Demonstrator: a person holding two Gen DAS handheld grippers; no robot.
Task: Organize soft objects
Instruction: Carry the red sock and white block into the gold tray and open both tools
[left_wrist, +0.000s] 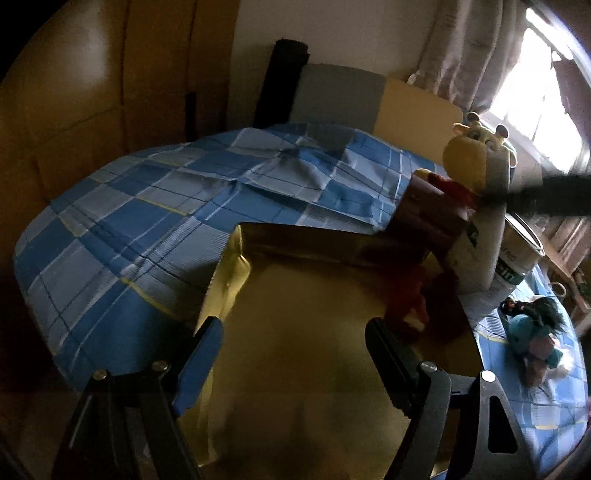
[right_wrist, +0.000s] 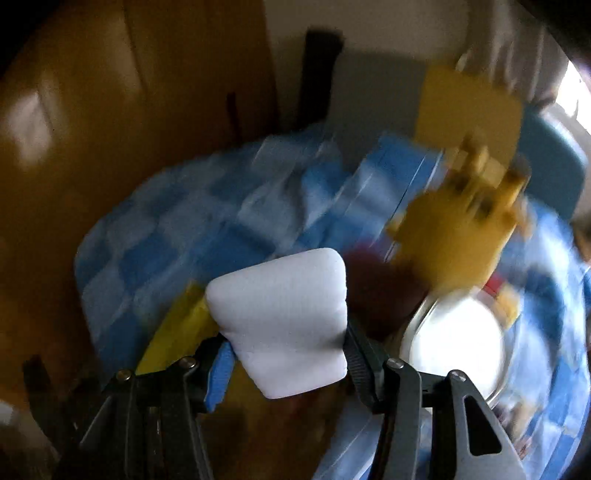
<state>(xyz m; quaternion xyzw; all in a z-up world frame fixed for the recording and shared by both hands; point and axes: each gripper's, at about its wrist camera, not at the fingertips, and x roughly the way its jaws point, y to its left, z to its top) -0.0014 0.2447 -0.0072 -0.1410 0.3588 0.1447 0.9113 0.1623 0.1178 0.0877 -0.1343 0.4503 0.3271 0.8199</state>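
Observation:
My left gripper (left_wrist: 293, 328) hangs open and empty over an open cardboard box (left_wrist: 314, 243) that sits on the bed. A red plush (left_wrist: 410, 306) lies against the box's right inner wall. A yellow plush animal (left_wrist: 469, 155) with a pale body stands at the box's far right corner. In the blurred right wrist view, my right gripper (right_wrist: 286, 336) is shut on a white soft cushion-like piece (right_wrist: 284, 295). The yellow plush (right_wrist: 454, 236) shows beyond it, smeared. I cannot tell whether the white piece belongs to it.
A blue plaid sheet (left_wrist: 129, 221) covers the bed. A white tin (left_wrist: 521, 251) with a metal lid stands right of the box, and a blue plush (left_wrist: 524, 332) lies nearer. A dark blurred shape (left_wrist: 546, 194) crosses at the right. Wooden wardrobe at left, window at right.

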